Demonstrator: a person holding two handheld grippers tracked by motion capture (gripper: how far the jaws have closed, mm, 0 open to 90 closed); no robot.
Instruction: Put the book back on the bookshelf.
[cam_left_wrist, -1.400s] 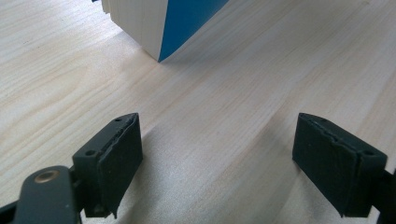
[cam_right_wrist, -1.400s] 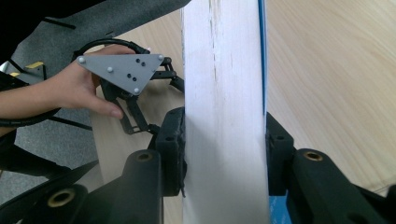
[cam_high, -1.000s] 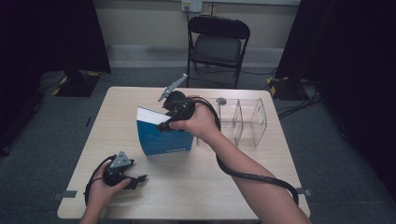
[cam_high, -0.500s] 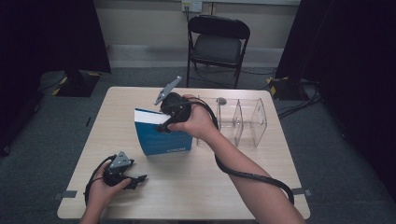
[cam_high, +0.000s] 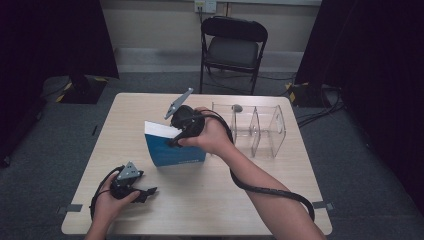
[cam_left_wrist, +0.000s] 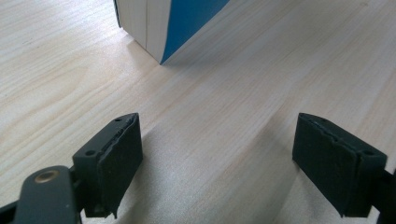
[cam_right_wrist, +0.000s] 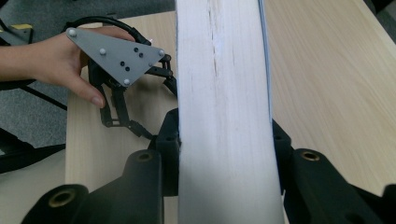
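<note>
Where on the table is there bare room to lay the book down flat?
The widest bare patch is the near right of the table, between the book and the front edge. The far left corner is also free. It is crowded at the clear divider rack on the right and around the left gripper.

table (cam_high: 210, 200): pale matt wood | book (cam_high: 175, 150): glossy blue cover, white paper pages
</note>
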